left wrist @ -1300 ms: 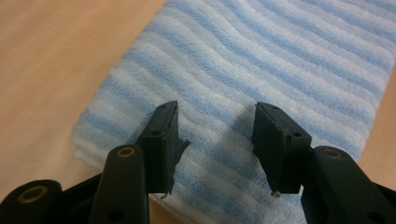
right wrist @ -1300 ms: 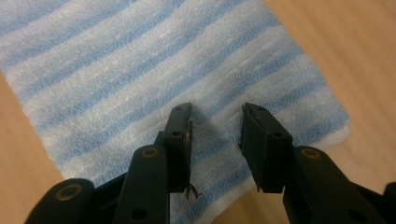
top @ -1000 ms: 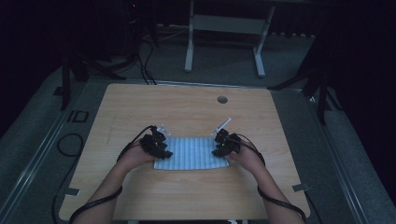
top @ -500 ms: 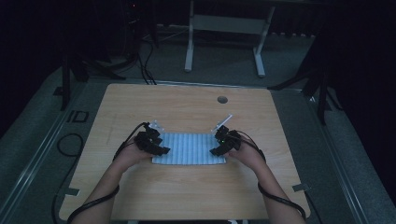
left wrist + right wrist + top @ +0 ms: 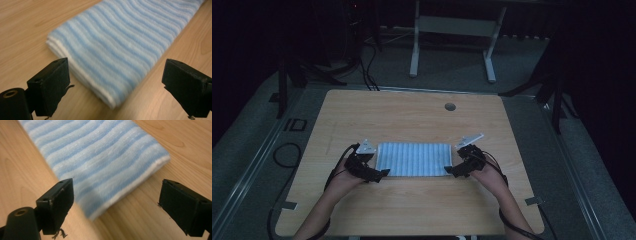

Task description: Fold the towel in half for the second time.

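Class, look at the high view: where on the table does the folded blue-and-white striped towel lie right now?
The striped towel lies flat on the near half of the wooden table, between the left gripper and right gripper, both open at its near corners.

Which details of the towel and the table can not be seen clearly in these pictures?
- Towel layers: high view, too small to count; left gripper view shows stacked edges, blurred.
- Towel's far end: cut off by the top edge in both gripper views.
- Dark round spot on the table: high view, too small to tell a hole from a cap.
- Table's near edge: high view, cut off by the bottom edge.
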`<action>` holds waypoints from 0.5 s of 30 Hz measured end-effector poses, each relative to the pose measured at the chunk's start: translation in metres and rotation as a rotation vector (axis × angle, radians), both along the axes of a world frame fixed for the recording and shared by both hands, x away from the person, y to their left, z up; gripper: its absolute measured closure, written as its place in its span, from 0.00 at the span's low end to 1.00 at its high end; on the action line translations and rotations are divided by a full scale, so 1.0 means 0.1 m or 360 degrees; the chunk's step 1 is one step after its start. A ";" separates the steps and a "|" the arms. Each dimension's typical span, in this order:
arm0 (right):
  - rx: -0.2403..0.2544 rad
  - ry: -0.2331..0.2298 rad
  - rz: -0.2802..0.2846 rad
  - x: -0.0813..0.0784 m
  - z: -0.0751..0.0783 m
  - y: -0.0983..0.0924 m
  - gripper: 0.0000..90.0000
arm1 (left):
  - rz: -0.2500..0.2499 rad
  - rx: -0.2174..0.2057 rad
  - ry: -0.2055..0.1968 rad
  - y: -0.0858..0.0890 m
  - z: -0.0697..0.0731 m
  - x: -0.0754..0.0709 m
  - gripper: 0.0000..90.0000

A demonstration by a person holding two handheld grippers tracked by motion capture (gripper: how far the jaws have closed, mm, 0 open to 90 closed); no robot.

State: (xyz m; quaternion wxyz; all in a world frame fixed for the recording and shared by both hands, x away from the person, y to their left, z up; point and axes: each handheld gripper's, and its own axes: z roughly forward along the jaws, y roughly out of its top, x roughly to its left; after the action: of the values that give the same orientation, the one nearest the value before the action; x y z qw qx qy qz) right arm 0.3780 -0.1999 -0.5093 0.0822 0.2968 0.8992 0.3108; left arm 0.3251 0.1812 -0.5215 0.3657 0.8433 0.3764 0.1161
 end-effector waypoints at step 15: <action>0.0113 -0.0149 -0.0199 -0.53 -0.15 -0.66 0.14 | 0.0156 -0.0033 -0.0068 0.42 -0.16 -0.52 0.09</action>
State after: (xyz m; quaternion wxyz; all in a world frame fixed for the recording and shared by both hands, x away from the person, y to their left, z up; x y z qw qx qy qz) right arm 0.3250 -0.2660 -0.5238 0.1329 0.3402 0.8625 0.3502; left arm 0.2732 0.2229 -0.5375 0.3763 0.8173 0.4105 0.1479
